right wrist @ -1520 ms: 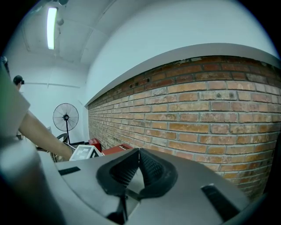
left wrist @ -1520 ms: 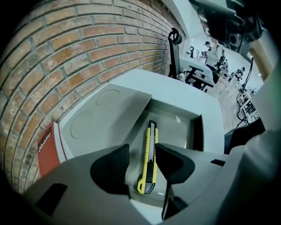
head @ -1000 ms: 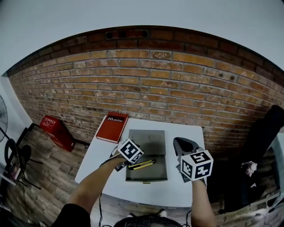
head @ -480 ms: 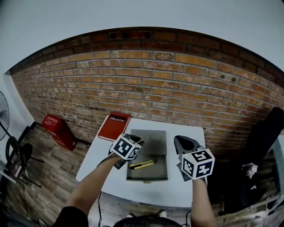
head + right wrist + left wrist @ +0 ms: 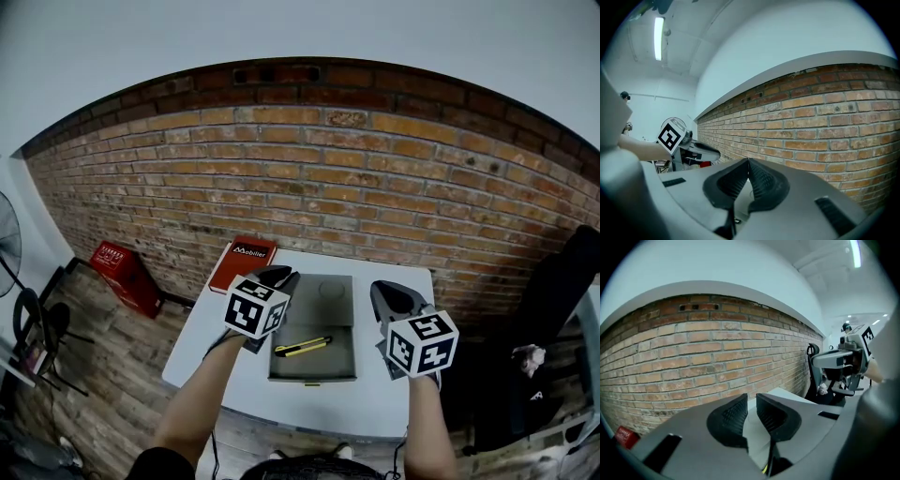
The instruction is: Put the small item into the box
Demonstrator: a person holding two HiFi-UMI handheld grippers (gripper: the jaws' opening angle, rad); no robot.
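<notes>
The yellow knife (image 5: 302, 347) lies inside the grey box (image 5: 312, 377) on the white table (image 5: 375, 405). The left claw (image 5: 278, 275), empty, is closing, a narrow gap between its jaws. The right claw (image 5: 386, 291) is pressed together, empty.

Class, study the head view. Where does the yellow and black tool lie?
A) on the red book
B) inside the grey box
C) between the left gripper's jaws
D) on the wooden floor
B: the yellow and black tool lies flat on the bottom of the grey box, apart from the red book. The left gripper, whose jaws are closing, has nothing between them.
</notes>
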